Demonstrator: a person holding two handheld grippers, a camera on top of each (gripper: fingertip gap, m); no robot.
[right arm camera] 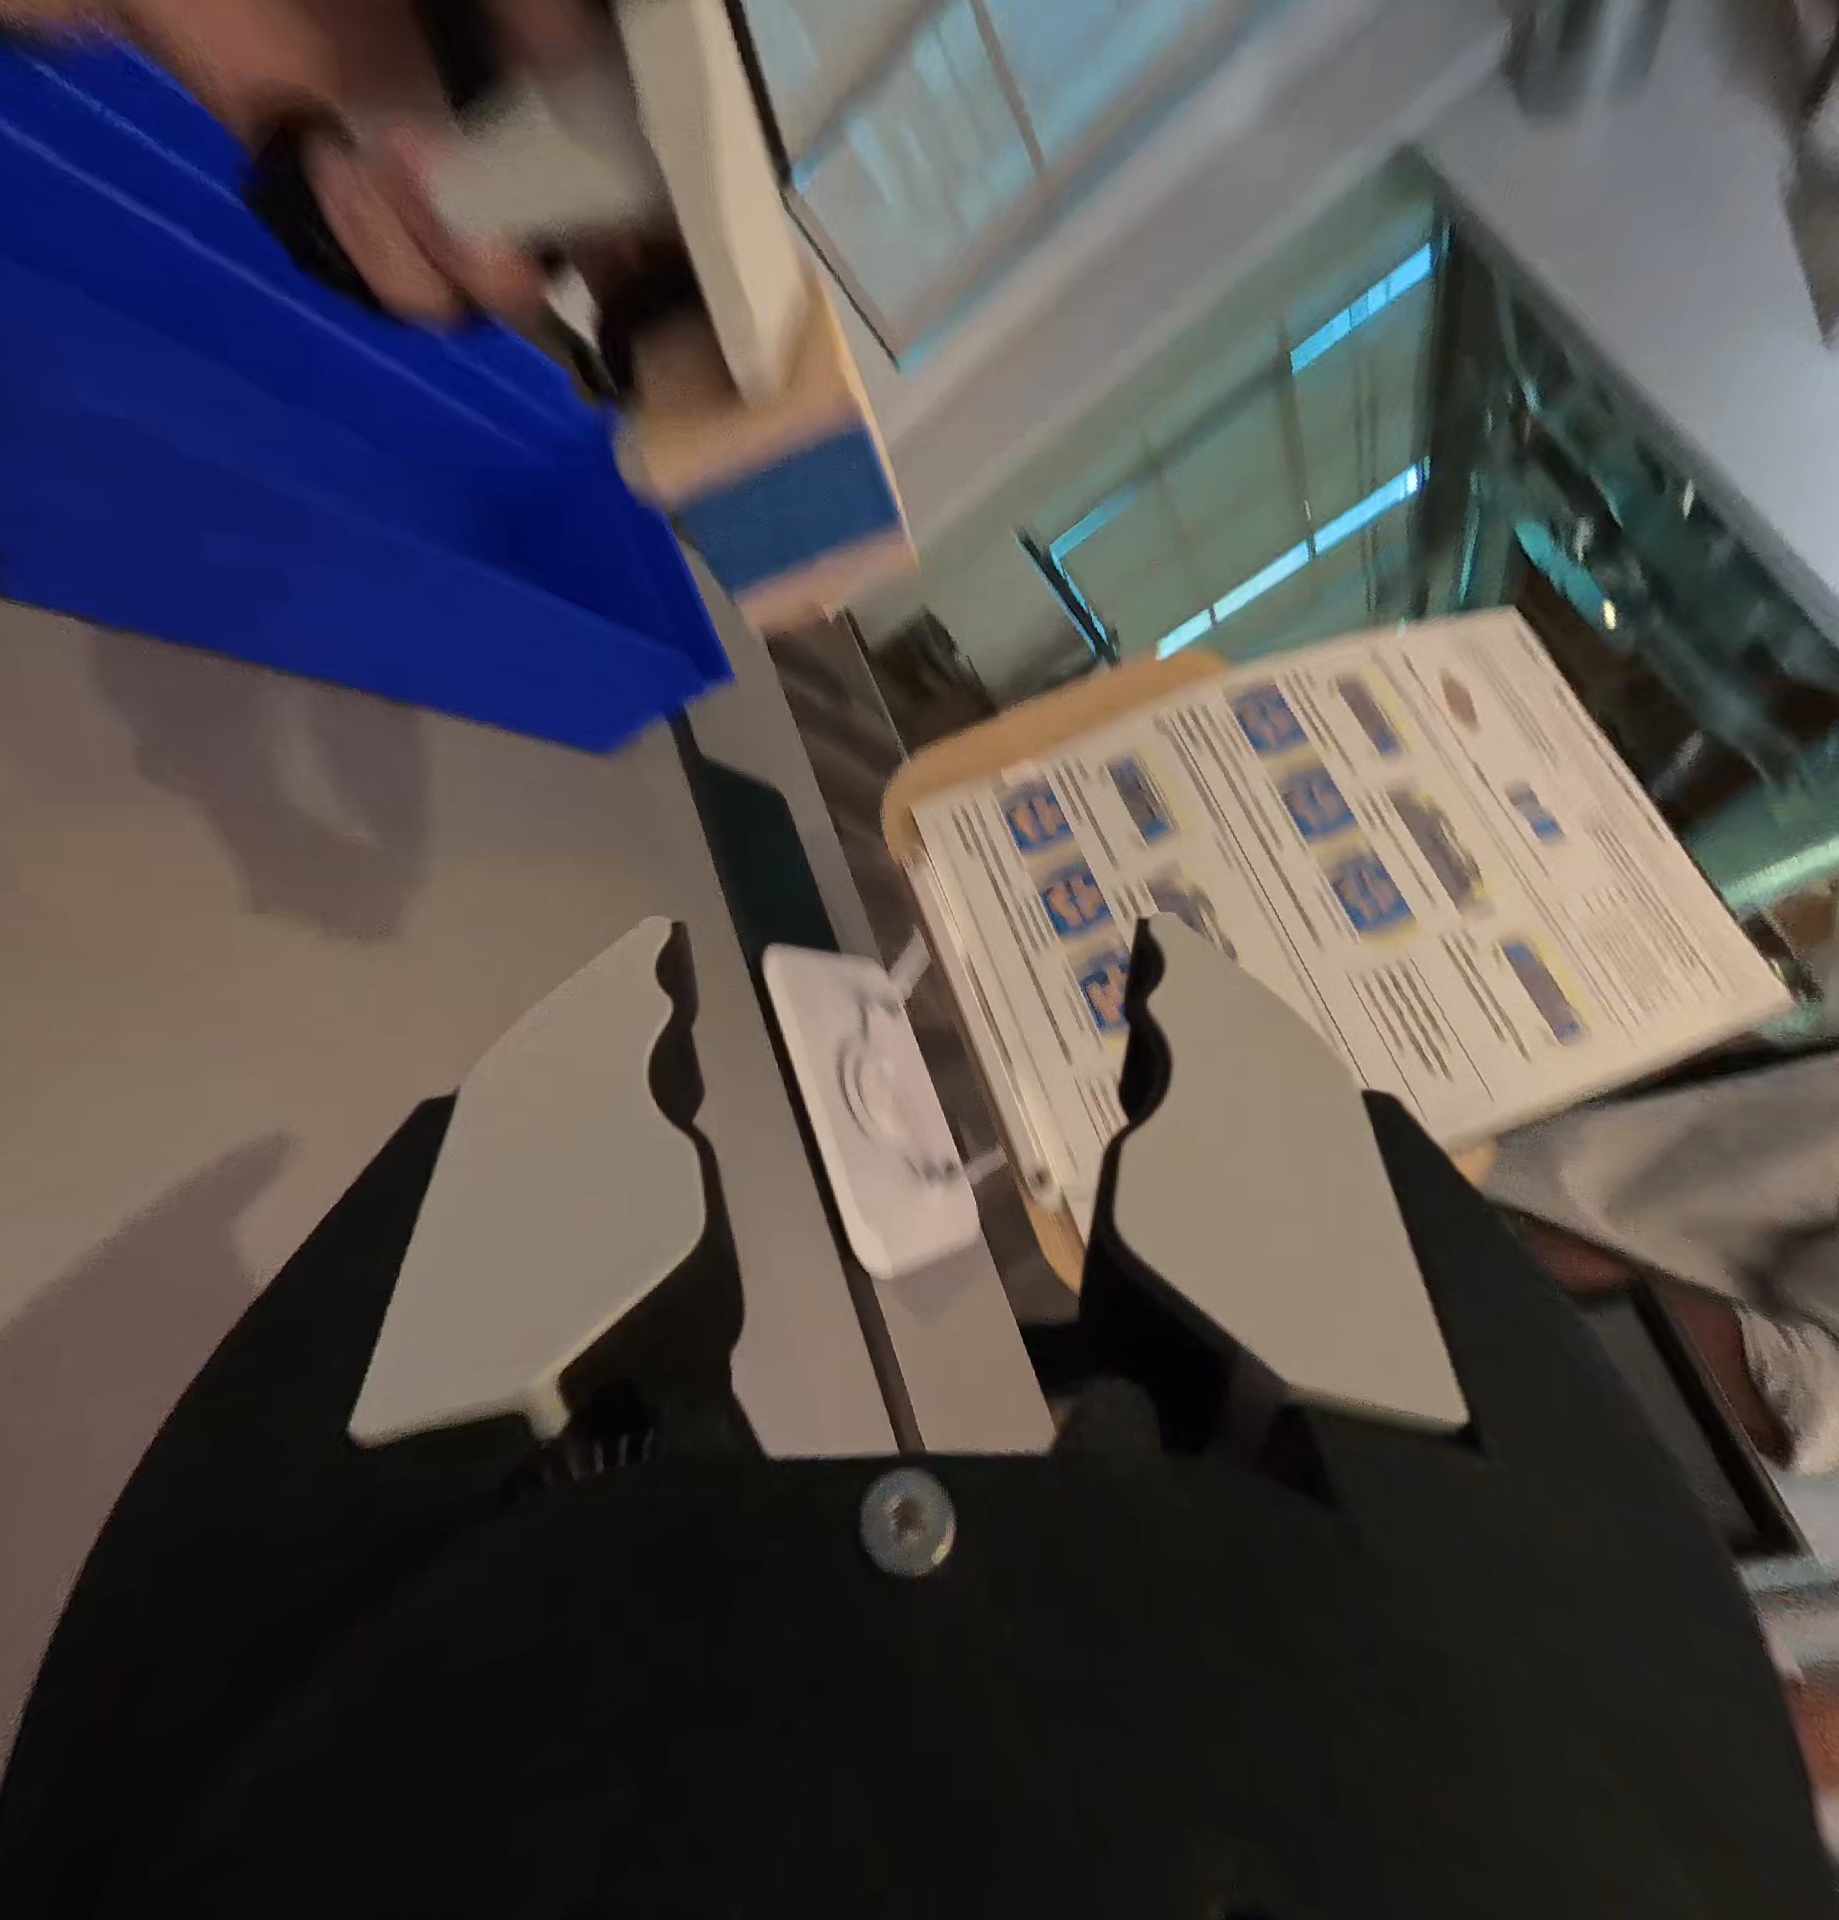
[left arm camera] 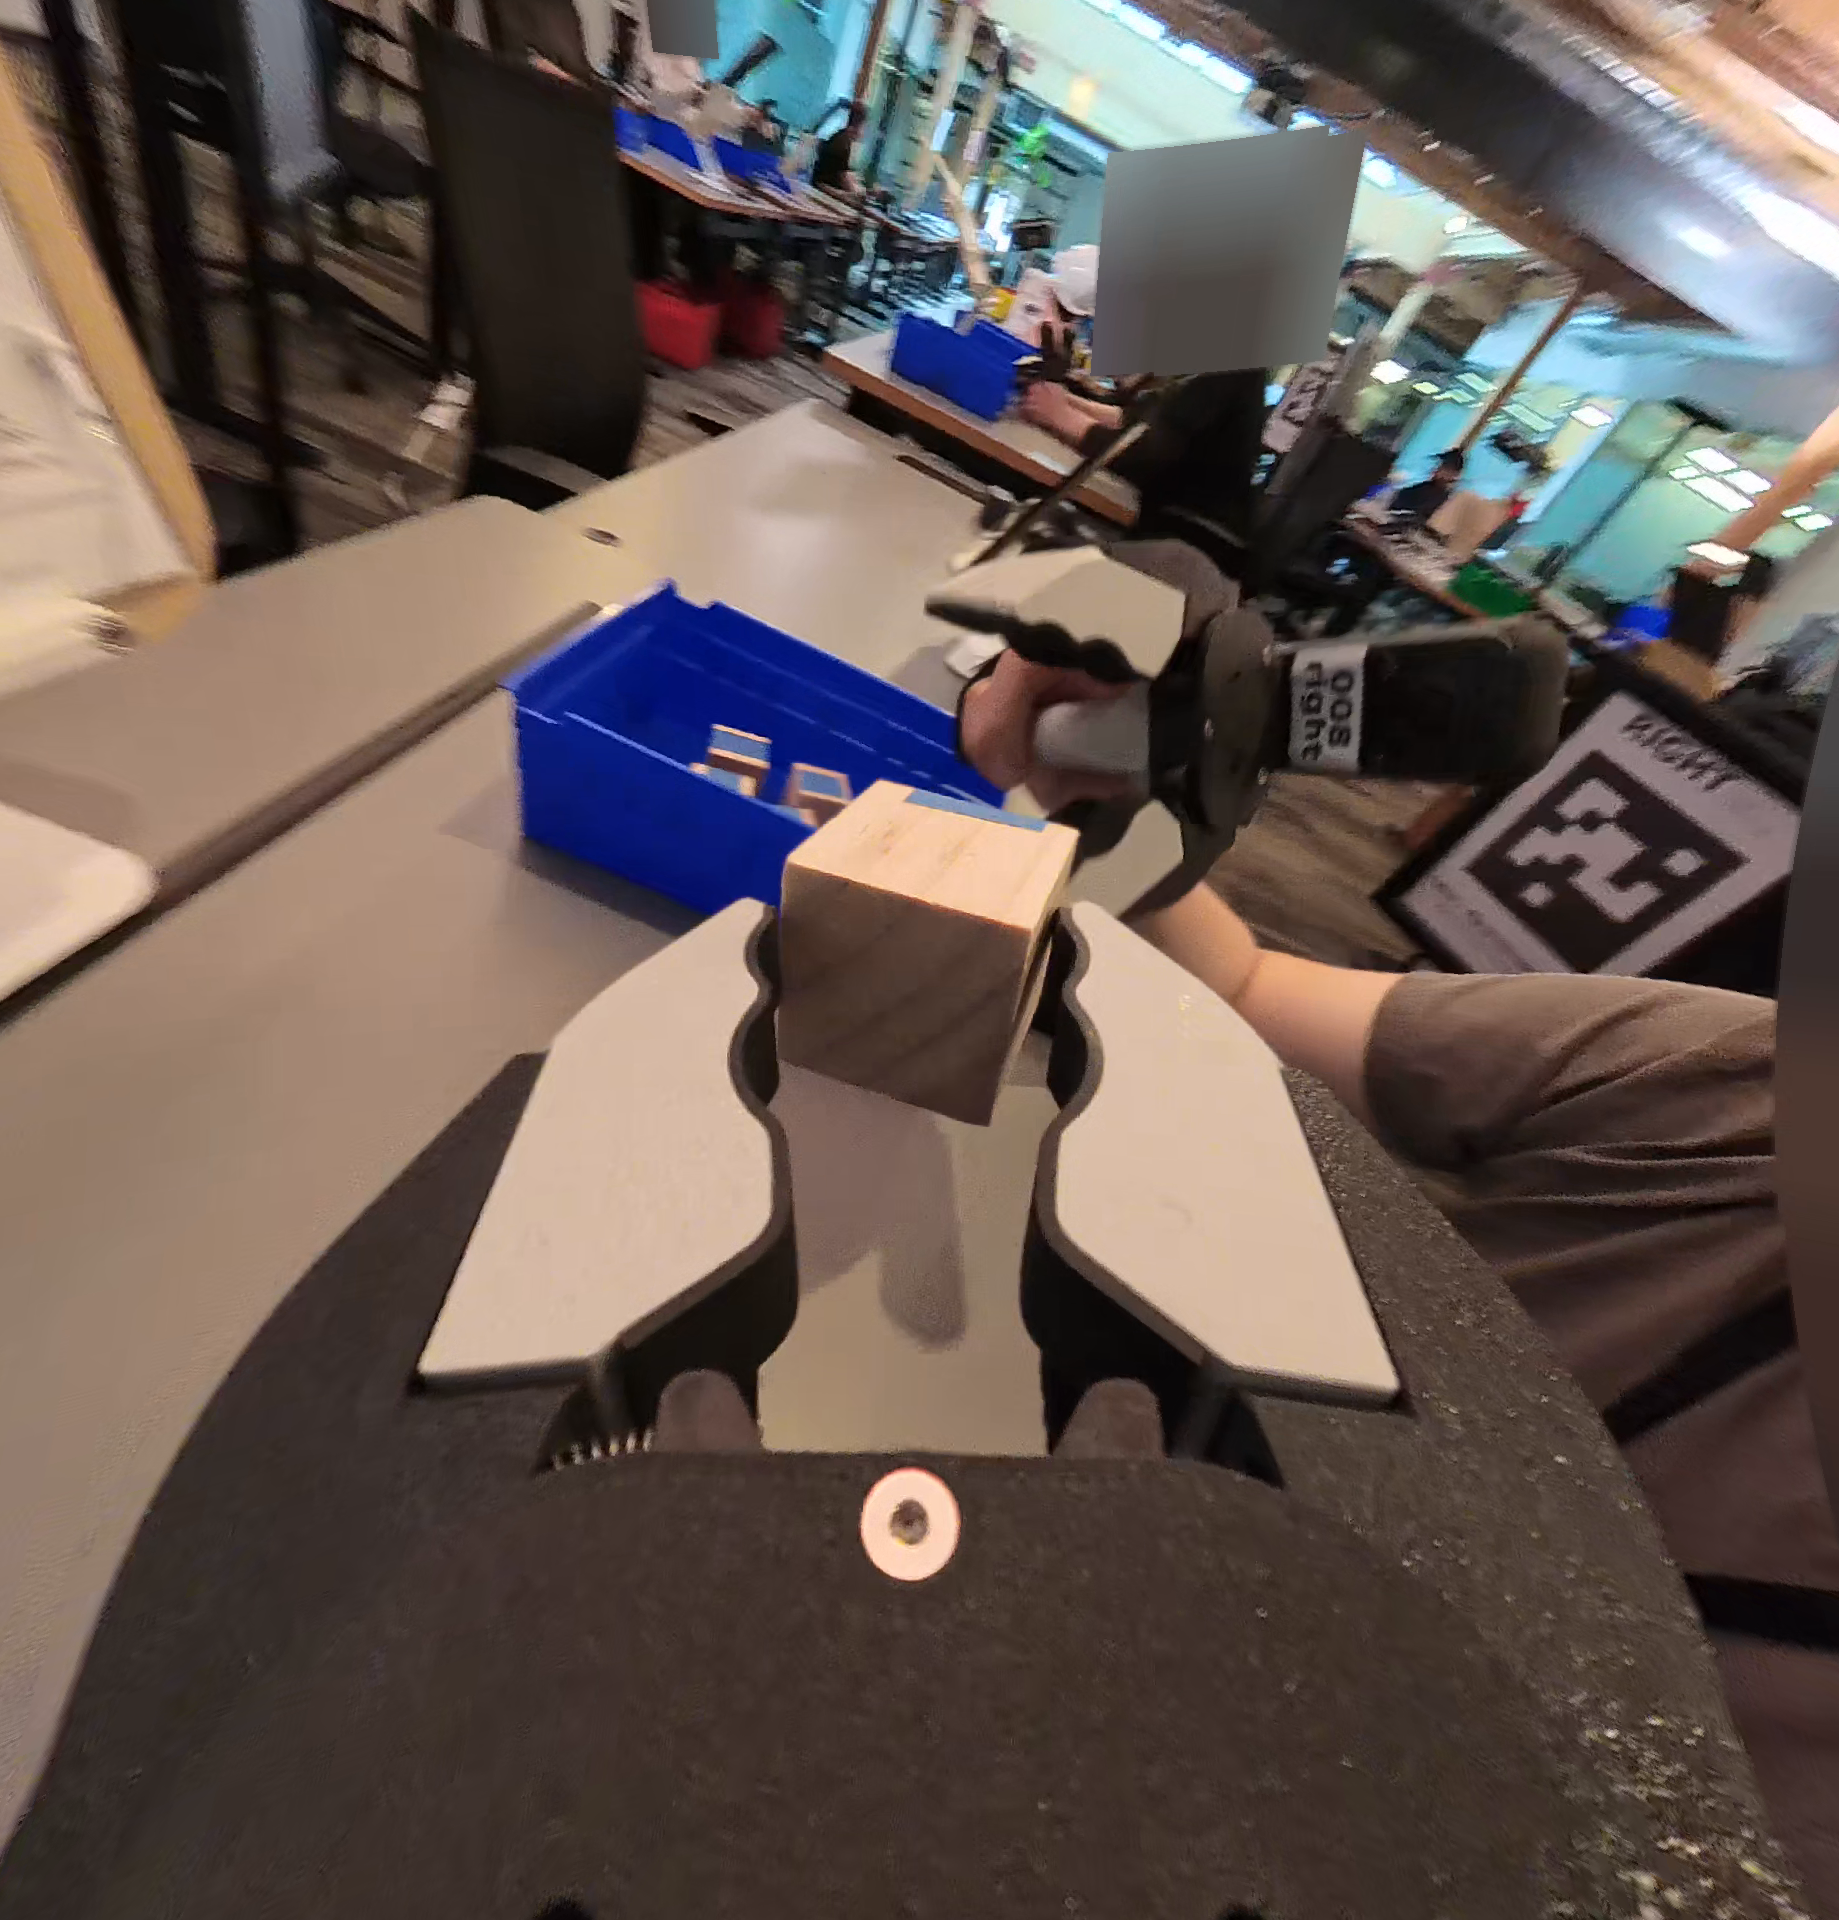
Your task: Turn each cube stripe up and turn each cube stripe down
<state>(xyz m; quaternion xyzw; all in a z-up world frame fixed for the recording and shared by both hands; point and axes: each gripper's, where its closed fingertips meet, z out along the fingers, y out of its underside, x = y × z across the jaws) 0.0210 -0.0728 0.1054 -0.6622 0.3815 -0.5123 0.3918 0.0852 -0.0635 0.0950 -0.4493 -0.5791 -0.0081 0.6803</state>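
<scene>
My left gripper (left arm camera: 920, 920) is shut on a wooden cube (left arm camera: 915, 966) and holds it above the grey table (left arm camera: 271, 987). A blue stripe (left arm camera: 972, 812) runs along the far edge of the cube's top face. The same cube shows blurred in the right wrist view (right arm camera: 790, 499), its blue stripe facing that camera. My right gripper (right arm camera: 907, 928) is open and empty, and it also shows in the left wrist view (left arm camera: 1060, 623), beyond the cube. A blue bin (left arm camera: 624, 790) behind the cube holds two more striped cubes (left arm camera: 738, 753).
The bin also shows at the upper left of the right wrist view (right arm camera: 271, 468). A white flat device (right arm camera: 873, 1101) lies by the table seam. A clipboard with a printed sheet (right arm camera: 1362, 883) leans beyond it. A black-and-white marker board (left arm camera: 1590, 852) stands at the right.
</scene>
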